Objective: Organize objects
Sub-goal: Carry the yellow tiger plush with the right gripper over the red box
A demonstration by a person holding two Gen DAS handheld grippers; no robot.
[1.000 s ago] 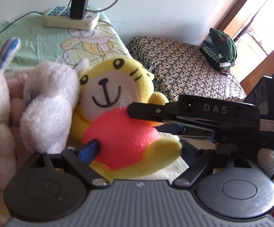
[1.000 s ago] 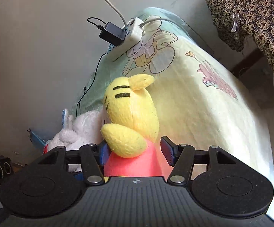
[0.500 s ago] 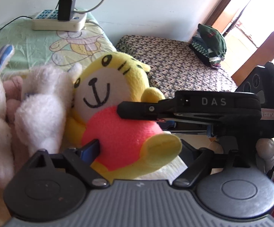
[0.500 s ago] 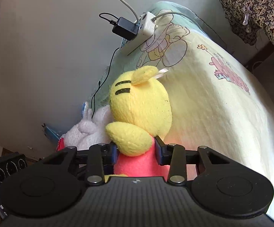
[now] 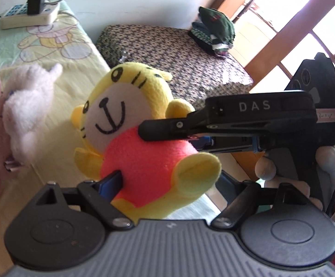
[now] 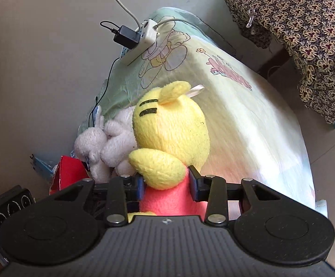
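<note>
**Yellow plush tiger lifted clear of the bed, pinched by the right gripper**

The plush tiger is soft fleece: a rounded yellow head with a white face patch, stitched black smile and stripes, stubby yellow limbs and a bulging coral-pink belly. In the right wrist view its back shows a nubbly yellow pile, one small ear and a white ribbon tag. Beside it lies a shaggy white plush rabbit, fluffier and longer-haired, on a smooth cartoon-printed sheet covering the bed. A boxy white power strip with a black charger sits at the bed's far end; a floral-patterned cloth drapes the neighbouring furniture.

The right gripper, hard black plastic with blue-edged pads, has its jaws pressed into the pink body from both sides, denting it. The left gripper has its jaws spread wide around the toy's lower half; one blue pad touches the belly, the other finger stands apart.

Compared with a second ago, the right jaws have closed from open onto the toy, and the tiger has risen away from the rabbit it leaned against. It now hangs above the bed, tilted, between the two grippers.
</note>
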